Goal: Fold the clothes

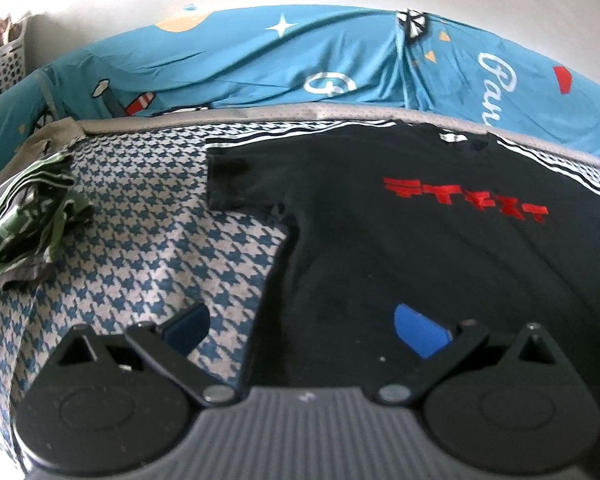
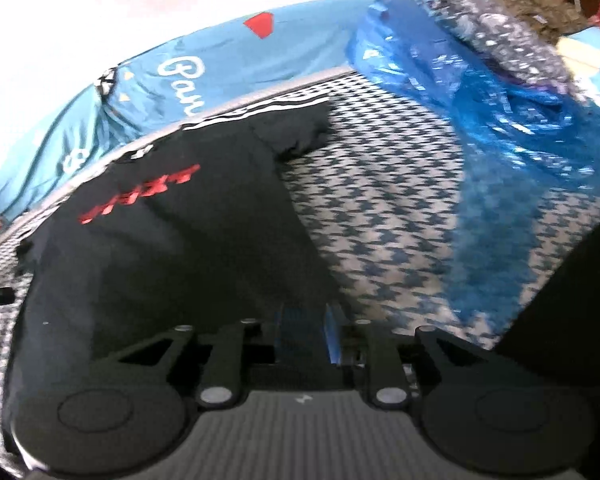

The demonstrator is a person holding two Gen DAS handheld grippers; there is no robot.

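While the black T-shirt (image 1: 420,248) lies spread flat, front up, on the houndstooth bedsheet (image 1: 140,240), both grippers hang over its lower edge. Left gripper (image 1: 304,332): jaws wide apart, nothing between the pads; one blue pad (image 1: 418,330) sits above the shirt's body, the other (image 1: 190,326) above bare sheet, so the shirt's side edge runs between them. No contact visible. Right gripper (image 2: 306,336): jaws nearly together, a narrow gap left. The shirt's lower corner runs right up to the fingertips; the view is blurred there and I cannot tell whether cloth is actually pinched. Shirt details: red lettering (image 1: 466,200) across the chest, collar up by the grey piped edge of the mattress (image 1: 260,114), one short sleeve (image 1: 240,184) spread out flat to the side; the other sleeve (image 2: 296,130) shows in the right wrist view, also laid out. Beside the shirt, well apart on the sheet: a crumpled green-and-white garment (image 1: 32,216) near the bed's edge. On the other side, a blue plastic bag (image 2: 480,120) lies on the sheet, close to the second sleeve but not touching it. Behind the bed, a teal printed cloth (image 1: 260,60) is draped along the wall. A white perforated basket (image 1: 0,68) stands at the far corner. Right view heavily motion-blurred.
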